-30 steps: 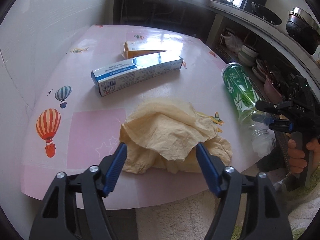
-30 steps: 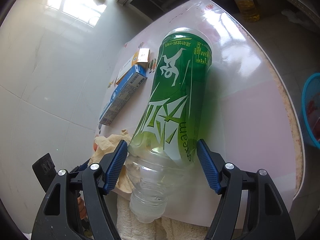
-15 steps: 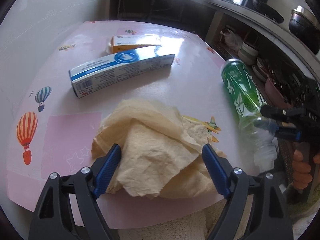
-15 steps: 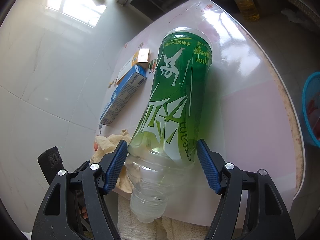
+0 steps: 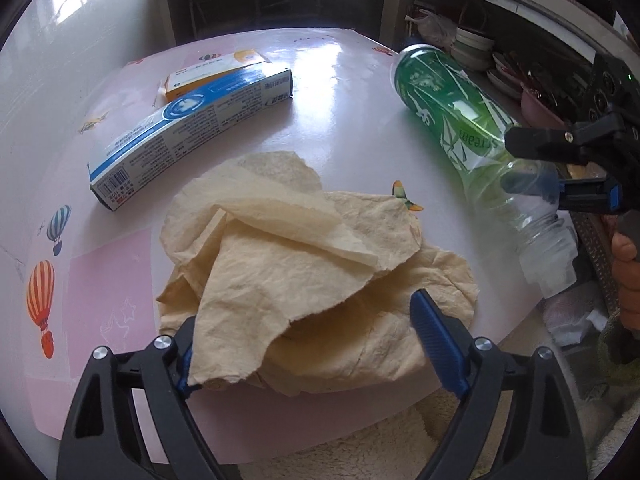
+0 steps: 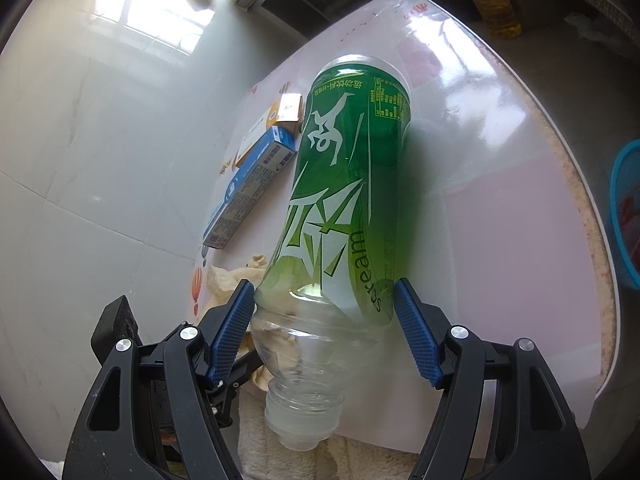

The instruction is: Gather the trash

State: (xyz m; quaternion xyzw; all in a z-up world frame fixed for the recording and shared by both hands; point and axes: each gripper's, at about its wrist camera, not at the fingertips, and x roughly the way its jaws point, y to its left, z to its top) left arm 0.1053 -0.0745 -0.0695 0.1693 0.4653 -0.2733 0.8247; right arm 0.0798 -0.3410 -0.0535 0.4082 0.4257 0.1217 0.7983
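- Crumpled paper (image 5: 296,280) lies at the table (image 5: 340,92) edge, between the left gripper (image 5: 304,344)'s opening jaws; soft, light, best pinched at its bunched middle.
- Right gripper (image 6: 324,320) clamps the green bottle (image 6: 348,184)'s slick shoulder.
- Boxes (image 5: 192,136) lie beyond.

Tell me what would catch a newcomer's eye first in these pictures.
The green plastic bottle lies on its side near the table's edge, its clear neck between the pads of the right hand-held gripper, which touch its sides. In the left wrist view a crumpled beige paper towel sits between the opening jaws of the left hand-held gripper. Behind it lies a blue and white carton.
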